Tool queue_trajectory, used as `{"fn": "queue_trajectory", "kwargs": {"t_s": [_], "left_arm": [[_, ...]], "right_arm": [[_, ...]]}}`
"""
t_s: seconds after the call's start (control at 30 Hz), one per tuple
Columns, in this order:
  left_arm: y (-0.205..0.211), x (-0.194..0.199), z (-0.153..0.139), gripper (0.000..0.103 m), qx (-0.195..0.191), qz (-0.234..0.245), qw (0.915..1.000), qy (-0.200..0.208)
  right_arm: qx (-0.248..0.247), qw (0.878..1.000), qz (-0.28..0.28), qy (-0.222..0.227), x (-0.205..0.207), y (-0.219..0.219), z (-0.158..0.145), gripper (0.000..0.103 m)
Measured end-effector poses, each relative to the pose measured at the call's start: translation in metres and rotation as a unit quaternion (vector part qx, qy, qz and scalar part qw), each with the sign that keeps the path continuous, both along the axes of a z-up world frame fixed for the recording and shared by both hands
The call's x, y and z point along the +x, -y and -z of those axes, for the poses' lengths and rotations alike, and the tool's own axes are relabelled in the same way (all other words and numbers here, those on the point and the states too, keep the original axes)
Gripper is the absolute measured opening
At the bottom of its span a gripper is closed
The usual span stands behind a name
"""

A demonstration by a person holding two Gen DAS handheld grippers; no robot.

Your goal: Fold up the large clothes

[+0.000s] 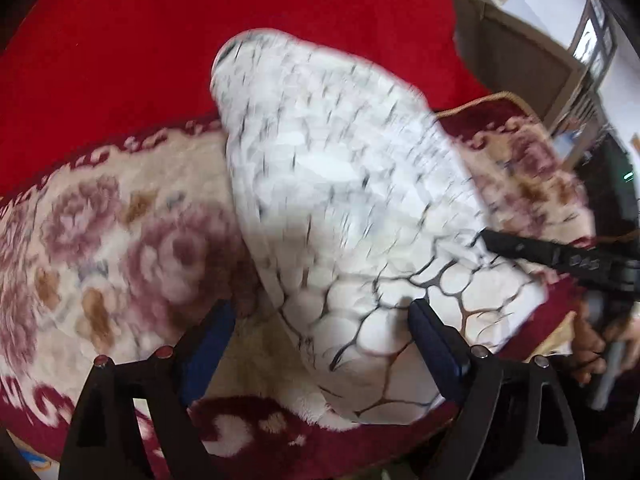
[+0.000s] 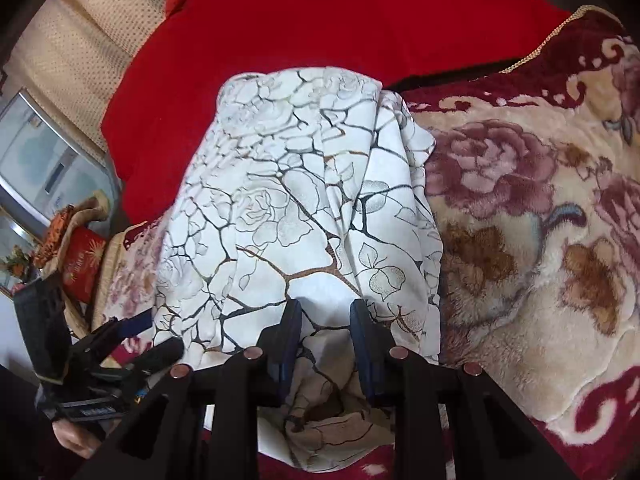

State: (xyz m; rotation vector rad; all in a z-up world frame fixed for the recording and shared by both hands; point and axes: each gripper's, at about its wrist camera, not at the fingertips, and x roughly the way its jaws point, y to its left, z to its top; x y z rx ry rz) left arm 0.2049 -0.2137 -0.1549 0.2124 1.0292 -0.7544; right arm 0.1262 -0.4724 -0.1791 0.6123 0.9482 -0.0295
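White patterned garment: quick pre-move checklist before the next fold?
1. right gripper clamped on the white garment: ok, cloth bunched between its pads.
2. left gripper released: ok, jaws wide, cloth not pinched.
3. Garment folded narrow on the floral blanket: ok.
4. Far edge lying flat over the red cover: cannot tell.
5. Left wrist view sharp: not ok, blurred.

Right tongs (image 2: 326, 314) pinch white patterned cloth (image 2: 288, 200) on floral blanket (image 2: 520, 240).
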Motion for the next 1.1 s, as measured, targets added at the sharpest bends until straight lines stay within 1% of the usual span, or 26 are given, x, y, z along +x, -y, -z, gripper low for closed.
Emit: {"fn": "queue_trajectory", "kwargs": {"t_s": [0.07,0.13,0.17,0.23,0.27,0.3,0.33,0.4,0.43,0.47,0.5,0.53,0.57,0.6,0.63,0.67,0.73,0.77,0.8,0.83,0.87,0.93,0.97,1.03,1.07,1.1], "left_arm": [[-0.002,0.017,-0.029,0.089,-0.007,-0.004,0.9996,0.028],[0.003,0.041,-0.051,0.089,-0.005,-0.014,0.9982,0.058],[0.009,0.058,-0.059,0.089,0.004,-0.026,0.9966,0.079],[0.027,0.09,-0.063,0.089,0.031,-0.046,0.9925,0.109],[0.043,0.111,-0.059,0.089,0.044,-0.053,0.9907,0.117],[0.051,0.123,-0.055,0.089,0.049,-0.055,0.9899,0.121],[0.066,0.141,-0.045,0.089,0.056,-0.061,0.9889,0.123],[0.086,0.165,-0.026,0.089,0.071,-0.074,0.9881,0.115],[0.095,0.176,-0.011,0.09,0.085,-0.085,0.9873,0.104],[0.106,0.187,0.009,0.09,0.092,-0.088,0.9883,0.083],[0.112,0.191,0.02,0.09,0.098,-0.087,0.9883,0.078],[0.12,0.191,0.032,0.09,0.11,-0.084,0.987,0.082],[0.126,0.19,0.04,0.09,0.121,-0.08,0.9855,0.087],[0.128,0.187,0.04,0.09,0.124,-0.08,0.9849,0.091],[0.127,0.185,0.037,0.09,0.121,-0.08,0.9849,0.094],[0.122,0.181,0.031,0.09,0.111,-0.079,0.986,0.097],[0.107,0.168,0.018,0.09,0.09,-0.08,0.9887,0.088],[0.094,0.156,0.009,0.09,0.078,-0.08,0.9904,0.081],[0.086,0.144,0.003,0.09,0.069,-0.077,0.9913,0.081],[0.075,0.126,-0.004,0.09,0.057,-0.069,0.992,0.089],[0.061,0.1,-0.015,0.09,0.047,-0.057,0.9913,0.109],[0.046,0.066,-0.024,0.09,0.046,-0.048,0.9879,0.141],[0.034,0.043,-0.027,0.09,0.047,-0.046,0.985,0.16],[0.019,0.013,-0.029,0.09,0.042,-0.045,0.982,0.179],[0.011,-0.005,-0.026,0.091,0.037,-0.034,0.9823,0.18],[0.007,-0.016,-0.022,0.091,0.041,-0.031,0.9817,0.183]], "right_arm": [[0.013,1.0,-0.011,0.002,0.004,0.005,-0.018,0.032],[0.032,0.999,-0.011,0.029,0.013,0.018,-0.04,0.032],[0.043,0.998,-0.006,0.041,0.022,0.027,-0.051,0.032],[0.054,0.997,0.001,0.052,0.04,0.039,-0.064,0.032],[0.053,0.997,0.007,0.052,0.055,0.045,-0.068,0.032],[0.048,0.997,0.013,0.05,0.07,0.05,-0.071,0.032],[0.047,0.997,0.021,0.052,0.09,0.055,-0.071,0.032],[0.061,0.997,0.029,0.048,0.12,0.062,-0.063,0.032],[0.069,0.996,0.035,0.039,0.139,0.065,-0.054,0.032],[0.072,0.996,0.042,0.033,0.152,0.068,-0.045,0.032],[0.074,0.996,0.051,0.026,0.164,0.072,-0.034,0.033],[0.073,0.996,0.058,0.008,0.177,0.075,-0.017,0.032],[0.066,0.995,0.065,-0.022,0.188,0.077,0.004,0.031],[0.067,0.995,0.068,-0.038,0.191,0.078,0.018,0.031],[0.079,0.993,0.069,-0.048,0.193,0.078,0.036,0.031],[0.081,0.994,0.07,-0.037,0.19,0.078,0.041,0.031],[0.081,0.994,0.07,-0.008,0.177,0.079,0.027,0.031],[0.084,0.994,0.07,0.001,0.169,0.078,0.019,0.031],[0.084,0.994,0.071,0.019,0.154,0.077,0.005,0.031],[0.079,0.994,0.067,0.03,0.143,0.075,-0.005,0.032],[0.071,0.995,0.058,0.041,0.13,0.071,-0.016,0.032],[0.052,0.996,0.029,0.059,0.099,0.055,-0.038,0.032],[0.04,0.997,0.013,0.065,0.081,0.045,-0.048,0.032],[0.01,0.998,0.005,0.063,0.043,0.027,-0.058,0.032],[0.002,0.998,-0.001,0.062,0.026,0.018,-0.059,0.032],[-0.001,0.998,-0.013,0.063,0.011,0.009,-0.059,0.032]]}}
